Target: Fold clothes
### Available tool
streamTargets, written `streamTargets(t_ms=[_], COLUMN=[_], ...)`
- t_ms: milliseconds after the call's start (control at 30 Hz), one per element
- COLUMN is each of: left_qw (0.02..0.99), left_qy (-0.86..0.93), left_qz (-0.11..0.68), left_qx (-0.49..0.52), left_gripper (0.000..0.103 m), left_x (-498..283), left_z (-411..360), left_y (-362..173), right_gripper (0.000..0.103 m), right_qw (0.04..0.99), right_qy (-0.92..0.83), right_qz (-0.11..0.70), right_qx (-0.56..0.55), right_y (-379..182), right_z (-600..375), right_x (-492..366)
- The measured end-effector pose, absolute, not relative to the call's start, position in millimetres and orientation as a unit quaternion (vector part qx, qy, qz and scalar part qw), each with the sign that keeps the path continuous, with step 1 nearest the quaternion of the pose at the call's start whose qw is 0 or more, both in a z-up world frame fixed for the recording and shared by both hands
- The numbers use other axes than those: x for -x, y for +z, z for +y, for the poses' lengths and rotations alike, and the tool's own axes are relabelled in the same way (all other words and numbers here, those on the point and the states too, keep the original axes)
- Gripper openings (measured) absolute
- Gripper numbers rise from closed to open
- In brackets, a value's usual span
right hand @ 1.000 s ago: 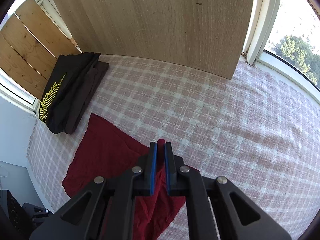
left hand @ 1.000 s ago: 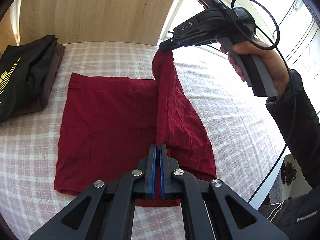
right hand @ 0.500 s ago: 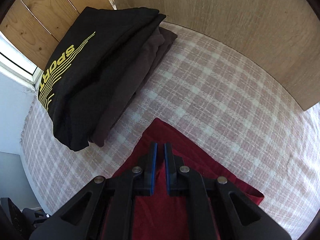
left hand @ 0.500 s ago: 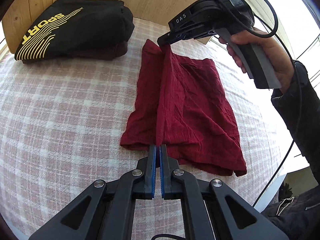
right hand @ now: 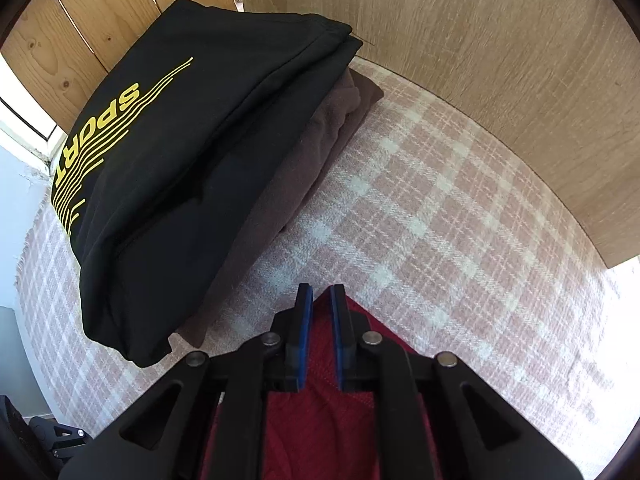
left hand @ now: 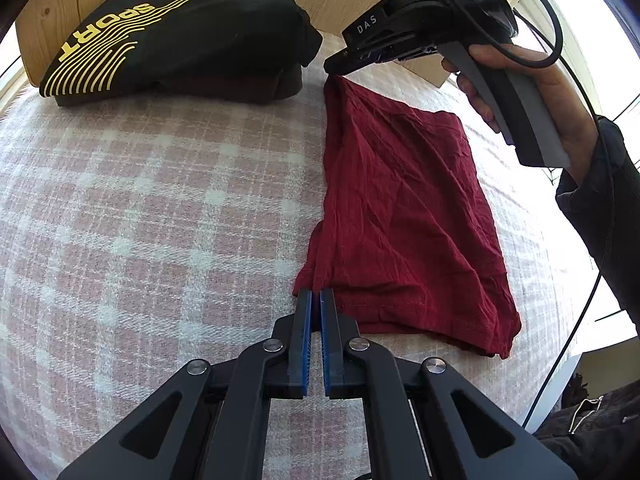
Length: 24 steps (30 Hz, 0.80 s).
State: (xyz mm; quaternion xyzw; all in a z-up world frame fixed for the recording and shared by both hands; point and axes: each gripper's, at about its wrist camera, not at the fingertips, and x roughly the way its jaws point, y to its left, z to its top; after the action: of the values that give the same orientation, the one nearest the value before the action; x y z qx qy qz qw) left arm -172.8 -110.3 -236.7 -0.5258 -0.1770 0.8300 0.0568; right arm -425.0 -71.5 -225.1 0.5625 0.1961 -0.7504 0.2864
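Clothes first: we have the dark red garment (left hand: 404, 216) lying doubled over on the checked blanket (left hand: 160, 208), a narrow rectangle whose long axis runs away from us toward the wooden back panel (right hand: 500, 60). Our left gripper (left hand: 314, 300) sits at its near left corner, blue pads almost together with red fabric between them, so we judge it pinching that corner. Our right gripper (left hand: 334, 68) is at the far left corner; in its own view the pads stand slightly apart over the corner tip, and we cannot tell whether it grips. Both tools thus lie along the same left edge, one at each end. A black folded garment (right hand: 192, 152) atop a brown one (right hand: 320, 152) rests just beyond the far corner. Whether this edge gets laid down or lifted for another fold we cannot settle.
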Motion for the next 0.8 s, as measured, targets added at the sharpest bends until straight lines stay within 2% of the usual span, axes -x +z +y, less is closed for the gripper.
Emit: streamTargets(t_ms=[100, 200, 300, 367, 400, 433, 467, 800], left_qw=[0.040, 0.027, 0.039, 0.064, 0.073, 0.082, 0.091, 0.135], left_qy=[0.835, 0.840, 0.851, 0.856, 0.857, 0.856, 0.856, 0.849], left_qz=[-0.159, -0.145, -0.117, -0.102, -0.096, -0.089, -0.083, -0.040], left_qx=[0.526, 0.522, 0.511, 0.502, 0.502, 0.502, 0.502, 0.510], left_gripper=[0.003, 0.002, 0.003, 0.003, 0.004, 0.005, 0.006, 0.007], left_x=[166.8, 160.1, 168.0, 186.4, 196.7, 207.1, 217.5, 291.7], left_z=[-115.8, -121.2, -115.0, -103.8, -97.2, -90.2, -83.3, -49.3], left_y=[-224.9, -209.3, -188.8, -182.1, -183.3, -185.5, -187.8, -212.9], right_gripper=[0.025, 0.038, 0.038, 0.036, 0.025, 0.009, 0.005, 0.004], right_qw=[0.294, 0.278, 0.259, 0.254, 0.252, 0.250, 0.246, 0.227], right_qy=[-0.762, -0.775, -0.784, -0.779, -0.776, -0.773, -0.771, -0.781], right_qz=[0.186, 0.187, 0.181, 0.171, 0.167, 0.162, 0.156, 0.100], right_qx=[-0.546, -0.535, -0.535, -0.547, -0.554, -0.560, -0.566, -0.573], right_y=[-201.4, -181.5, -176.9, -187.3, -193.1, -198.8, -204.0, -221.3], right_z=[-52.3, -18.6, 12.4, 30.2, 38.7, 47.2, 54.5, 92.7], right_x=[421.0, 416.5, 409.8, 404.9, 402.5, 400.1, 396.1, 387.8])
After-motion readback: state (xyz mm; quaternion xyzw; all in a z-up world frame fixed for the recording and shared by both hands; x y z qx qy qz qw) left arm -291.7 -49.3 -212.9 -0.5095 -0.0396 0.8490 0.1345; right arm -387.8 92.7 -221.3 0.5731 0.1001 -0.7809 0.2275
